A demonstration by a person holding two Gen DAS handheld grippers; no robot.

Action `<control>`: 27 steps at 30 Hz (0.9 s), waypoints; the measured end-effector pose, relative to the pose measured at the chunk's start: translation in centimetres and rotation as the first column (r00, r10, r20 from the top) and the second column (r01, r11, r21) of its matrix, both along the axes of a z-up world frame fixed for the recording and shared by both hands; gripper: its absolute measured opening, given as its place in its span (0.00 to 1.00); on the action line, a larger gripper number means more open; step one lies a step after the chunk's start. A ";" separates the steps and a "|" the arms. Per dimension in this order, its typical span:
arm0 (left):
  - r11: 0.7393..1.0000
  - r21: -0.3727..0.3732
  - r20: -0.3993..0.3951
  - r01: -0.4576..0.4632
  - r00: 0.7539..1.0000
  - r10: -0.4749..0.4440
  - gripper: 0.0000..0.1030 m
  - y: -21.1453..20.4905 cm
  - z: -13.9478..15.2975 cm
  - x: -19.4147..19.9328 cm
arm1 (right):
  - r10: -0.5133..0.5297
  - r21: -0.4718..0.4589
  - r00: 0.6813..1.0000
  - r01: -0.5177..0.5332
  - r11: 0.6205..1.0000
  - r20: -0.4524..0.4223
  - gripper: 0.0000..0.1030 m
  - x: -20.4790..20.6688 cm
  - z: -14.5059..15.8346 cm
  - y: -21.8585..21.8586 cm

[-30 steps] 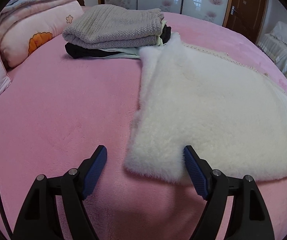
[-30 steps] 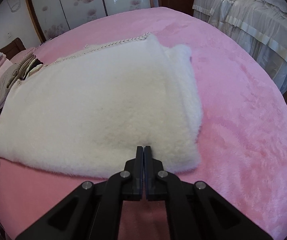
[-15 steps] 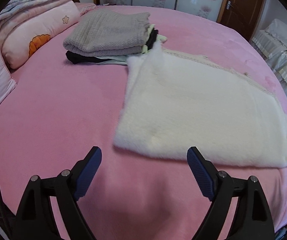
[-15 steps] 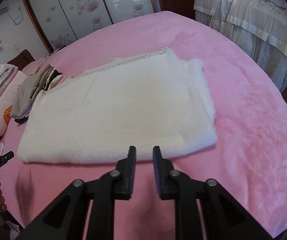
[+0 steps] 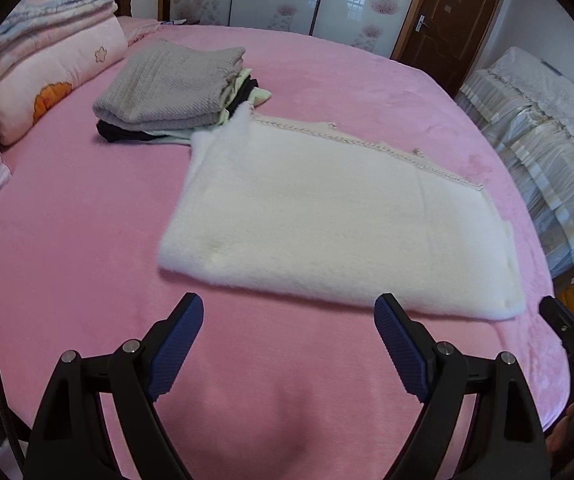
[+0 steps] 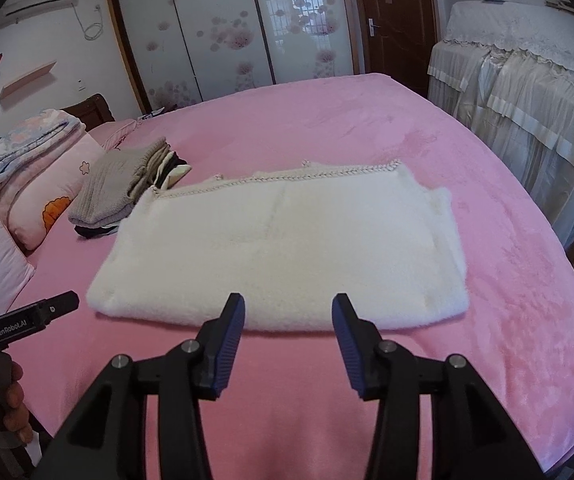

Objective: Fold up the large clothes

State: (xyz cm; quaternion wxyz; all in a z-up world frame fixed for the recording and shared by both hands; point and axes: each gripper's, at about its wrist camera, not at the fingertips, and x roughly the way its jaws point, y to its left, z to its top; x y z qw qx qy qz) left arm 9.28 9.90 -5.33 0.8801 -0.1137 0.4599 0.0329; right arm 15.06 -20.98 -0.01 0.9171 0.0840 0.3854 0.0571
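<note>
The white fleece garment [image 6: 283, 248] lies folded flat ahead of both tools. The left gripper [image 5: 289, 344] and right gripper [image 6: 287, 332] gape empty above the pink bedspread [image 5: 67, 216]; another fold or stacking probably remains.

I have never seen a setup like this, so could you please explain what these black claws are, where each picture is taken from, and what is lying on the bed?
A person holds a two-finger clamp in each hand; a camera on each looks along its fingers. One picture shows the left gripper, the other the right gripper. Both are open and hold nothing. On the pink bed lies a folded white fluffy garment; beside it sits a stack of folded clothes topped by a grey knit, near the pillows.
</note>
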 end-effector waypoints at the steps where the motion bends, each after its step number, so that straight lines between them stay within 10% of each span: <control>1: 1.000 -0.019 -0.004 0.001 1.000 -0.001 0.84 -0.1 -0.4 0.0 | 0.007 0.002 1.000 -0.007 1.000 0.006 0.44 0.3 0.1 0.6; 17: 0.925 -0.370 -0.085 -0.090 0.994 0.062 0.84 3.6 -11.5 3.3 | 0.023 -0.058 0.999 -0.020 0.998 0.044 0.44 6.1 -3.4 8.0; 27: 0.879 -0.462 -0.028 -0.123 0.992 0.124 0.84 5.2 -14.6 5.6 | -0.024 -0.024 1.000 0.025 0.999 0.013 0.44 8.0 -6.1 7.8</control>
